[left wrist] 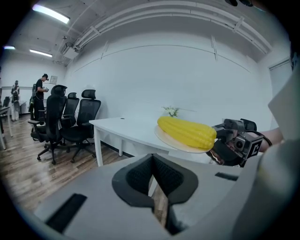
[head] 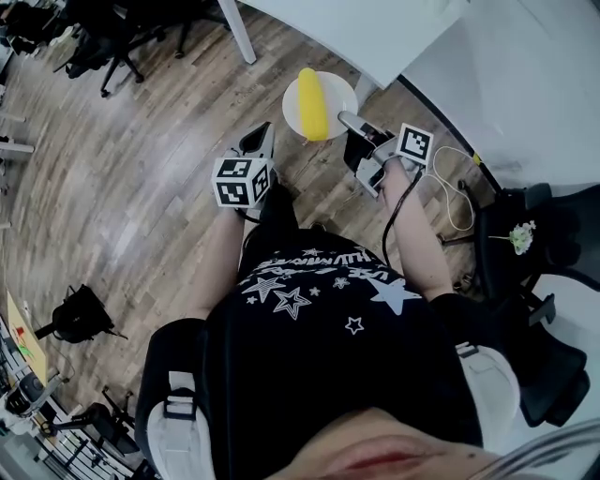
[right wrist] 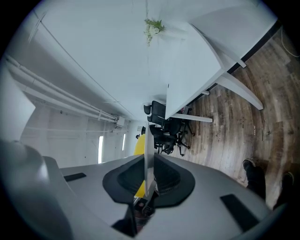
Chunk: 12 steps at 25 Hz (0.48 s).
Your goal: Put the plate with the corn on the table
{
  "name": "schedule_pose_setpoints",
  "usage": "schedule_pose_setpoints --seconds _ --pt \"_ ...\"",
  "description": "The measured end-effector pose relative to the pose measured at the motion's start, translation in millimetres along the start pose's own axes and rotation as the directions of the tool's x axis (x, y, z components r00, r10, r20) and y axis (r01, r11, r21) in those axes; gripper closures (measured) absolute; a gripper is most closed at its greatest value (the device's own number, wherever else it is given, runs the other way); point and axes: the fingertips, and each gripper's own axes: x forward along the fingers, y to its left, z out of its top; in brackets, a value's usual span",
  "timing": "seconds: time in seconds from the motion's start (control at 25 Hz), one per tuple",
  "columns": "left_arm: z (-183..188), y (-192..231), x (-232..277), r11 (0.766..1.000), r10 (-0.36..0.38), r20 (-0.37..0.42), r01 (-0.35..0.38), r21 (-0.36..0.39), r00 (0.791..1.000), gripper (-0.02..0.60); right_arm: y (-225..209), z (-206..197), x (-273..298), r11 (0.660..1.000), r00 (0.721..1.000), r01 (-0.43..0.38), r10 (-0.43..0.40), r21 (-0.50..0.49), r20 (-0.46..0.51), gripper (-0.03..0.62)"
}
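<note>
Head view, nearest first: the person's star-printed shirt (head: 319,281) fills the 6 o'clock half of the frame.

Ahead of it, at about 11 o'clock, the left hand-held gripper (head: 259,137) hangs over the wooden floor (head: 141,169). Its own view shows the jaws closed together with nothing between them.

At 1 o'clock from the shirt, the right hand-held gripper (head: 349,120) is clamped on the white plate (head: 343,92), taking the rim at the plate's 4 o'clock edge. The right gripper view confirms this: the rim stands edge-on between the pads (right wrist: 169,180), and both press on it.

The yellow corn (head: 313,103) lies along the plate, running roughly from 12 to 6 o'clock.

The plate is held in the air above the floor, just short of the white counter (head: 375,28), which lies beyond it towards 1 o'clock. The plate does not rest on the counter.

In the left gripper view, black office chairs (left wrist: 79,122) stand at 9 o'clock. A standing person (left wrist: 42,89) is farther back.
</note>
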Motion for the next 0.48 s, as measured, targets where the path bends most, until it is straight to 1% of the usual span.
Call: schedule_pose_setpoints --seconds 0.24,0.4,0.48 --pt "16 51 35 1.0 -0.022 -0.005 0.022 0.001 1.0 0.575 -6 22 60 1.0 1.0 -0.012 0.012 0.003 0.005 0.553" --pt "31 101 68 0.999 -0.028 -0.018 0.027 -0.016 0.999 0.575 -7 48 112 1.0 0.999 -0.031 0.031 -0.005 0.011 0.553" --pt "41 124 82 0.999 -0.032 -0.02 0.032 -0.012 0.999 0.575 -6 60 136 0.999 0.999 -0.036 0.036 -0.009 0.015 0.553"
